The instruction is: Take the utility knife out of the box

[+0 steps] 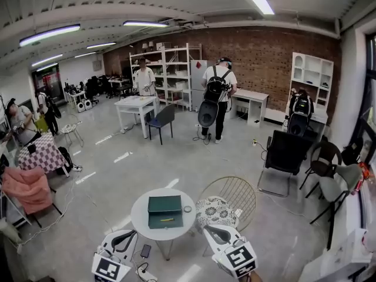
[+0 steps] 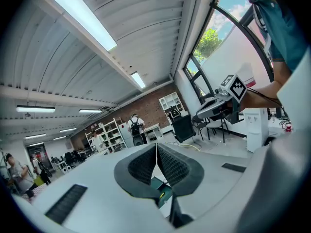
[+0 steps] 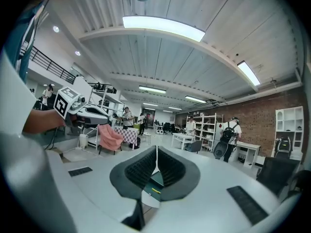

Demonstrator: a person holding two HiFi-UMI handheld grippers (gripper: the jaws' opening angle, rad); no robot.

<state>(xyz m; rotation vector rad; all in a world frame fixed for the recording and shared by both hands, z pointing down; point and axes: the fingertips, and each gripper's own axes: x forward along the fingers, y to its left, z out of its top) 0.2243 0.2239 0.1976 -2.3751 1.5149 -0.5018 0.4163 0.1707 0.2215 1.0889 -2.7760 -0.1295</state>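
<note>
A dark green box (image 1: 164, 206) lies on a small round white table (image 1: 141, 219), and a thin yellow utility knife (image 1: 167, 220) rests in its front part. Both grippers hang low, in front of the table and apart from the box. My left gripper (image 1: 133, 233) and right gripper (image 1: 206, 228) point toward it. In the left gripper view the fingertips (image 2: 156, 147) meet, with nothing between them; the box (image 2: 156, 184) shows below them. The right gripper (image 3: 156, 149) is likewise shut and empty, with the box (image 3: 157, 179) beneath it.
A small ring (image 1: 187, 209) lies on the table right of the box. A wire chair (image 1: 234, 196) with a patterned cushion stands close at the right. A dark phone (image 1: 145, 251) lies on the floor by the table leg. People, chairs and shelves stand farther back.
</note>
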